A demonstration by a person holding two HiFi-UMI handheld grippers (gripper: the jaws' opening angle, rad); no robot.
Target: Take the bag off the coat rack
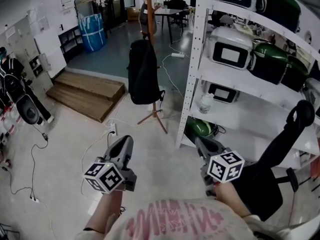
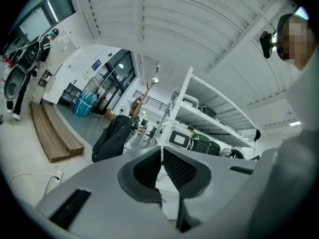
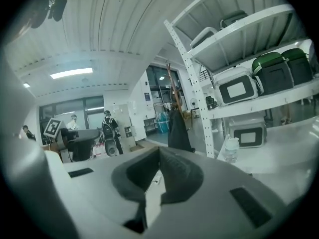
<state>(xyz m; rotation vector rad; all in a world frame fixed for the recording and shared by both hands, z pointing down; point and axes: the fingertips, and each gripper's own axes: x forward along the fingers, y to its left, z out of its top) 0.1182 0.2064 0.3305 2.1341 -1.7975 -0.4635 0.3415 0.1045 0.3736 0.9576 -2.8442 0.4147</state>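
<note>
A black backpack (image 1: 143,73) hangs on a reddish-brown wooden coat rack (image 1: 148,11) that stands on splayed legs on the pale floor, some way ahead of me. The same backpack (image 2: 113,137) appears in the left gripper view, and the backpack (image 3: 178,130) in the right gripper view. My left gripper (image 1: 128,139) is held low at the near left, shut and empty, well short of the bag. My right gripper (image 1: 196,140) is at the near right, shut and empty, beside the shelving.
White metal shelving (image 1: 192,69) with white and green cases stands right of the rack. A black office chair (image 1: 280,159) is at my right. A wooden step platform (image 1: 90,91) lies left of the rack. Cables (image 1: 107,131) trail on the floor. Another backpack (image 1: 12,84) hangs far left.
</note>
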